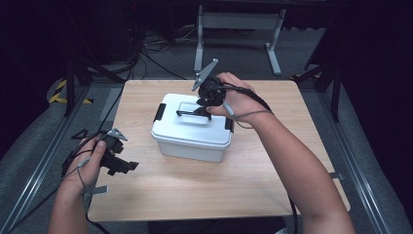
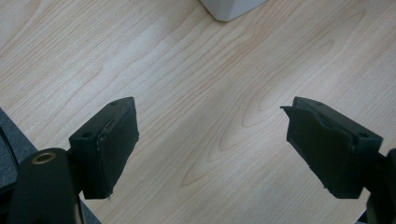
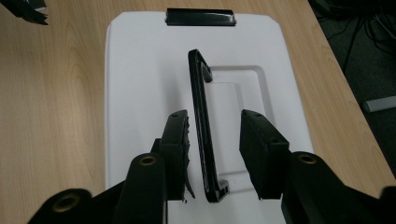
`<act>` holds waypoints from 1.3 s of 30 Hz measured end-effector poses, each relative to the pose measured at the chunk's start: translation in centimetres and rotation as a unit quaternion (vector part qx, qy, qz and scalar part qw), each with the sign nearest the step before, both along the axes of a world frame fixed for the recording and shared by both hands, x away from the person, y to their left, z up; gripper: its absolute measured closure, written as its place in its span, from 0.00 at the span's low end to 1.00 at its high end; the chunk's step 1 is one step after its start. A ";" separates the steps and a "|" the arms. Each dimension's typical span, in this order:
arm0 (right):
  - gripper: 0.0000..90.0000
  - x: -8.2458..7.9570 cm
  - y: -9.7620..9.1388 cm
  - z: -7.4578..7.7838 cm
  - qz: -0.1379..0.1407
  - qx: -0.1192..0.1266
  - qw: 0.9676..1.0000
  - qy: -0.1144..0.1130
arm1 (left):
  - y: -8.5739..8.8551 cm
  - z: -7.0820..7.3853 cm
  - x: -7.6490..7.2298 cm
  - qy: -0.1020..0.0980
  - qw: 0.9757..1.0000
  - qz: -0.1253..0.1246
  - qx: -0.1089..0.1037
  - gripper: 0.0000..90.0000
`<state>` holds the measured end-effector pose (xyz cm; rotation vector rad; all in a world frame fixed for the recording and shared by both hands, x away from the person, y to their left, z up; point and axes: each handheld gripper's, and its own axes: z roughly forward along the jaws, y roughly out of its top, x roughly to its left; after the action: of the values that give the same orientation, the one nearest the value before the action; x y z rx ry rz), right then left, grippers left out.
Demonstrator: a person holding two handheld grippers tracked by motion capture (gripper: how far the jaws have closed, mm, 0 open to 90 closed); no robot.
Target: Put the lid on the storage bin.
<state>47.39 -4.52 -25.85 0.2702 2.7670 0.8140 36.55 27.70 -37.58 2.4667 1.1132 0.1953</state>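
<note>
The white storage box (image 1: 191, 129) sits near the middle of the wooden worktop (image 1: 204, 190), its lid on and a black latch (image 1: 159, 112) at each end. Its black carry handle (image 3: 204, 126) stands raised from the recess in the lid. The right claw (image 3: 214, 154) is poised over the lid with its jaws apart, one on either side of the handle bar; the left-hand pad looks very near the bar, the other is clear of it. The step in hand seems to be taking hold of the handle. Next, the jaws need to close squarely on the bar, near its middle, so the box hangs level if lifted. The left claw (image 2: 212, 144) hovers over bare worktop beside the box, jaws wide apart, holding nothing.
</note>
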 end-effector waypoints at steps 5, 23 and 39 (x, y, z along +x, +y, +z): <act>0.69 -0.7 -1.4 1.2 -0.014 0.015 1.000 0.004 | -0.1 0.0 -0.1 0.002 1.000 0.002 -0.001 0.19; 0.64 -1.6 -9.1 2.5 -0.088 0.045 0.995 -0.002 | -0.4 0.0 0.4 0.000 1.000 -0.001 0.001 0.19; 0.59 -2.0 -17.2 0.4 -0.175 0.051 0.983 -0.002 | 0.0 -0.3 0.5 -0.007 1.000 0.023 -0.003 0.19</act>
<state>45.43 -21.76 -25.45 0.7482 2.5663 0.8583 37.07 27.66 -37.91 2.4320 1.1644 0.2225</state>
